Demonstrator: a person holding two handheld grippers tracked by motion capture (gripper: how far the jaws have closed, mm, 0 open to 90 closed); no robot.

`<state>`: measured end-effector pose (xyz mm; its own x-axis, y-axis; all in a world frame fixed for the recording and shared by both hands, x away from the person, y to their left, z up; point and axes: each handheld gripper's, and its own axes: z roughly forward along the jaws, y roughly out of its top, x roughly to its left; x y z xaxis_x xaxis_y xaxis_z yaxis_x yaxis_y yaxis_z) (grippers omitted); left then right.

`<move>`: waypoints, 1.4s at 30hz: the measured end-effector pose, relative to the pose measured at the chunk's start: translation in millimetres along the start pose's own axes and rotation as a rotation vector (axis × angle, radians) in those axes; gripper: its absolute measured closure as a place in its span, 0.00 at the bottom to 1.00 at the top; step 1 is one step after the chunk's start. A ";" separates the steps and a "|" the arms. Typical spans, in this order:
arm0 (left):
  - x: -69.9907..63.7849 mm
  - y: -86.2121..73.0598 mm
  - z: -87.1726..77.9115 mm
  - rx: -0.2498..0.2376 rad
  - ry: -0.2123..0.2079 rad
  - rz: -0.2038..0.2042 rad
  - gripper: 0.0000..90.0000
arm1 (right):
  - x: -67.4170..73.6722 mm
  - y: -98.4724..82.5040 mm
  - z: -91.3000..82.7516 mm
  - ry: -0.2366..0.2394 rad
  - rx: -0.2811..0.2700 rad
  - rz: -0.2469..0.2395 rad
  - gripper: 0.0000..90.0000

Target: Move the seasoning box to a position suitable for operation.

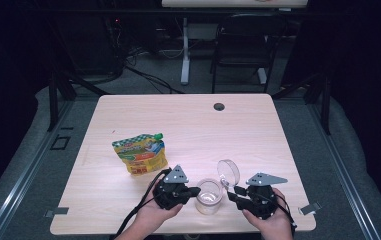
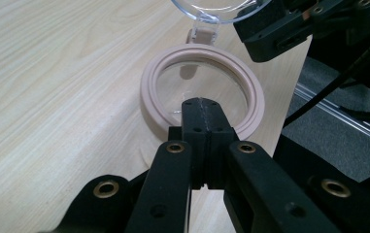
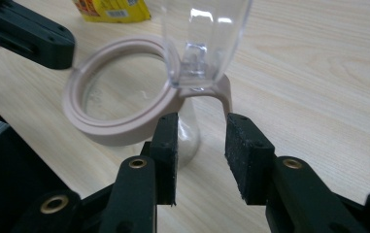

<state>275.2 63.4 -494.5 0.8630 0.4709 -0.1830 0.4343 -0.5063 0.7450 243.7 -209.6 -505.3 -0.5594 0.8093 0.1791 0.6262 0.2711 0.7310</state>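
A clear jar (image 1: 209, 196) with a beige rim (image 2: 148, 87) stands near the table's front edge, between my two grippers. Its clear flip lid (image 1: 228, 172) stands open, hinged on the right side. My left gripper (image 1: 195, 190) is shut with nothing between its jaws; its tips (image 2: 203, 104) sit at the near side of the rim. My right gripper (image 1: 230, 192) is open. Its pads (image 3: 165, 141) stand apart just short of the beige hinge tab (image 3: 221, 94), under the raised lid (image 3: 207, 39), without pressing on it. The jar looks empty.
A yellow and green food pouch (image 1: 140, 154) lies left of the jar, behind the left gripper. The wooden table (image 1: 203, 130) has a cable hole (image 1: 219, 106) at the back. A black chair (image 1: 243, 40) and desk legs stand beyond the table.
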 end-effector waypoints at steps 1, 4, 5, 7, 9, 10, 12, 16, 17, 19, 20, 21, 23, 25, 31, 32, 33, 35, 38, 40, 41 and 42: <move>0.9 -0.1 -1.5 0.004 0.001 0.003 1.00 | -1.1 -0.8 1.8 -0.004 0.007 -0.001 0.73; 3.4 -1.7 -4.9 0.000 0.006 -0.004 1.00 | -4.3 -2.7 7.5 -0.014 0.017 0.001 0.74; 4.4 -2.6 -6.0 0.000 0.009 -0.006 1.00 | -5.3 -3.2 9.1 -0.018 0.019 0.003 0.75; 6.9 -4.9 -8.4 0.001 0.014 -0.008 1.00 | -7.2 -3.8 12.0 -0.021 0.019 0.008 0.75; 9.3 -8.1 -10.8 -0.002 0.019 -0.018 1.00 | -8.9 -4.2 14.2 -0.032 0.020 0.009 0.76; 10.7 -9.7 -12.3 0.000 0.020 -0.022 1.00 | -9.8 -4.5 15.3 -0.033 0.020 0.010 0.76; 13.7 -13.9 -16.4 0.004 0.030 -0.027 1.00 | -11.5 -4.5 17.1 -0.037 0.023 0.009 0.76; 20.6 -23.5 -26.0 0.011 0.051 -0.040 0.99 | -15.6 -4.8 21.6 -0.043 0.034 0.023 0.76; 23.1 -26.3 -29.0 0.015 0.056 -0.044 0.99 | -16.5 -5.4 23.4 -0.048 0.026 0.028 0.76; 28.4 -32.7 -35.2 0.013 0.069 -0.057 0.99 | -19.3 -5.1 25.6 -0.045 0.041 0.035 0.76; 30.7 -36.2 -38.5 0.012 0.077 -0.066 0.99 | -20.2 -5.0 26.8 -0.045 0.041 0.039 0.76; 33.3 -40.0 -41.4 0.008 0.083 -0.075 0.99 | -21.0 -5.0 28.2 -0.044 0.036 0.043 0.76; 37.6 -47.9 -47.8 0.012 0.098 -0.086 0.99 | -21.9 -4.4 29.9 -0.044 0.037 0.047 0.76; 40.3 -56.5 -53.5 0.014 0.116 -0.097 0.99 | -22.7 -3.8 31.8 -0.037 0.043 0.050 0.76; 52.1 -79.6 -70.2 0.010 0.153 -0.142 0.98 | -21.1 -2.8 37.2 -0.040 0.044 0.040 0.77; 54.3 -82.3 -72.9 0.002 0.165 -0.157 0.98 | -21.4 -2.5 37.6 -0.038 0.046 0.033 0.78; 54.3 -82.3 -72.9 0.002 0.165 -0.157 0.98 | -21.4 -2.5 37.6 -0.038 0.046 0.033 0.78; 59.5 -85.4 -78.7 -0.011 0.173 -0.175 0.97 | -20.9 -1.5 41.6 -0.023 0.047 0.043 0.80; 62.6 -87.7 -83.4 -0.024 0.189 -0.188 0.97 | -21.0 -0.6 43.6 -0.012 0.035 0.047 0.82; 63.7 -89.4 -85.5 -0.030 0.200 -0.202 0.96 | -22.2 0.3 44.2 -0.005 0.034 0.052 0.83; 64.5 -90.3 -85.9 -0.033 0.202 -0.200 0.96 | -22.4 0.3 44.5 0.007 0.032 0.062 0.84; 65.3 -91.1 -86.9 -0.028 0.202 -0.201 0.96 | -22.6 0.3 44.9 0.009 0.028 0.061 0.85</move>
<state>269.6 203.1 -518.6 0.6900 0.6959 -0.1991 0.5818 -0.3695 0.7246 280.9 -204.4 -538.7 -0.5246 0.8202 0.2282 0.6737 0.2361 0.7003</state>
